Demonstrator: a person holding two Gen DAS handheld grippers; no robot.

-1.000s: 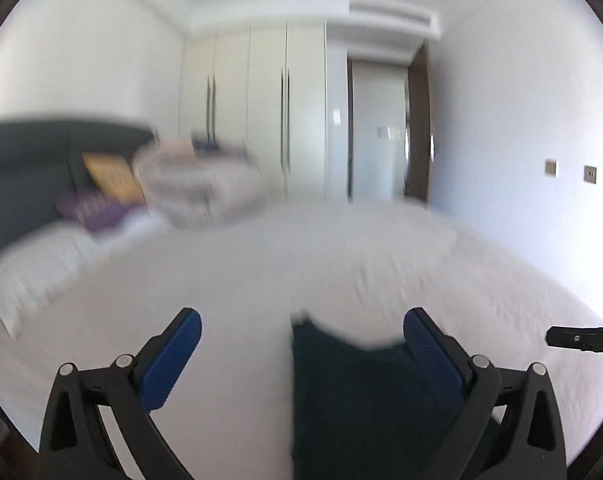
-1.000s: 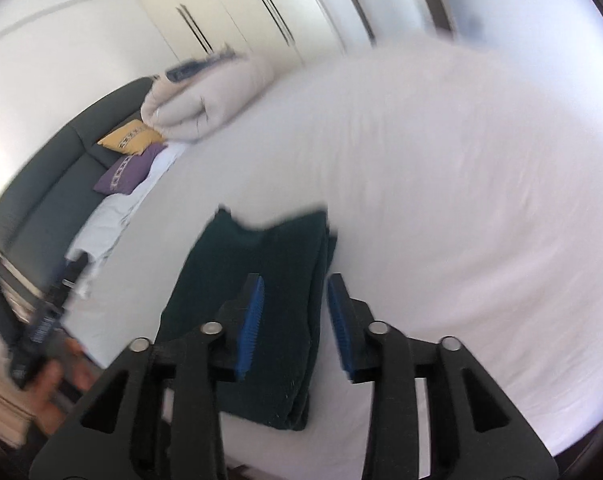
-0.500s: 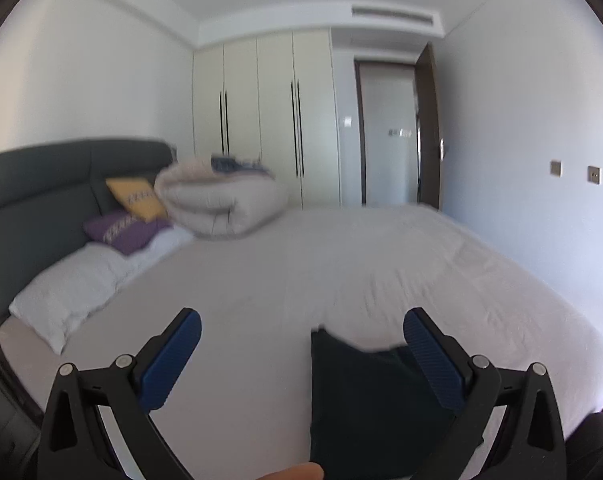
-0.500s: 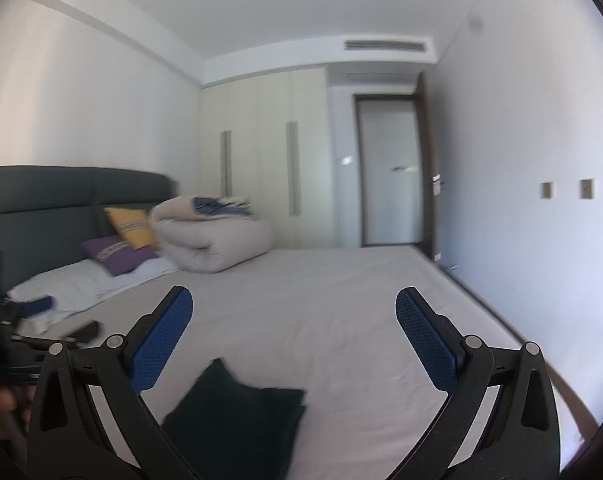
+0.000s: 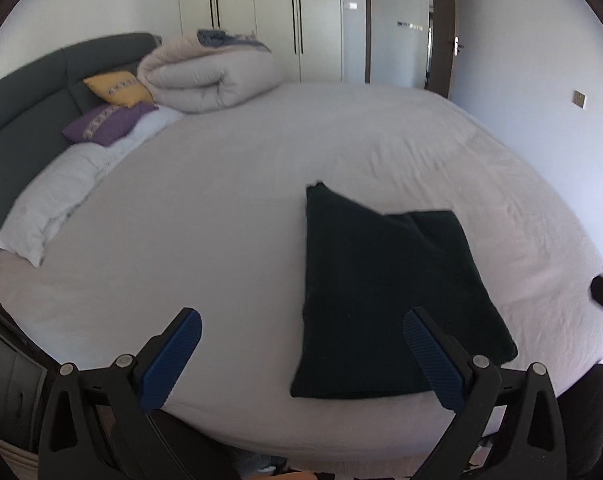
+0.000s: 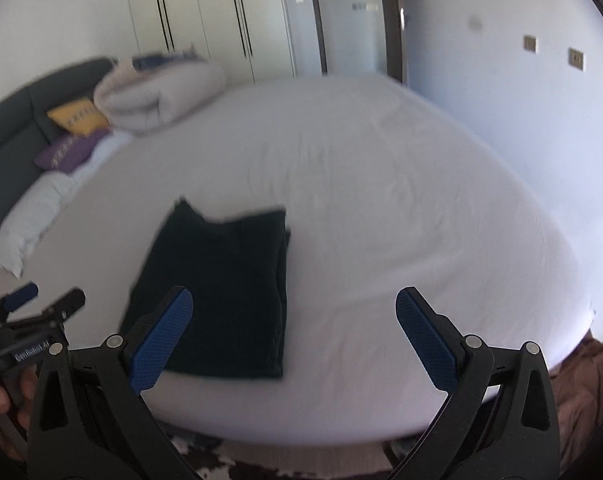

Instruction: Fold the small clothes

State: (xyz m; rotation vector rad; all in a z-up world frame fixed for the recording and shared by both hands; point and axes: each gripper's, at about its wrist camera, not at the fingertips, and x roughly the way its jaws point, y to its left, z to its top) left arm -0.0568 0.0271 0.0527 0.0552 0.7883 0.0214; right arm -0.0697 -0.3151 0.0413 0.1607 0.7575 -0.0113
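Note:
A dark green folded garment [image 5: 385,292] lies flat on the white bed sheet [image 5: 229,184], near the bed's front edge; it also shows in the right wrist view [image 6: 225,284]. My left gripper [image 5: 303,356] is open and empty, held above the bed's front edge, with its right finger over the garment's near right corner. My right gripper [image 6: 295,332] is open and empty, held back from the bed to the right of the garment. The left gripper also shows at the left edge of the right wrist view [image 6: 41,304].
A rolled beige duvet [image 5: 209,76] lies at the far left of the bed. Yellow [image 5: 119,88] and purple [image 5: 109,122] cushions and a white pillow [image 5: 57,200] lie against the dark headboard [image 5: 21,96]. Wardrobes [image 5: 277,12] and a door stand behind. A brown cloth [image 6: 581,376] lies at the right.
Both grippers tilted down from facing the room toward the bed. The right gripper, nearly shut over the garment a second ago, has opened wide and pulled back. The garment lies unmoved.

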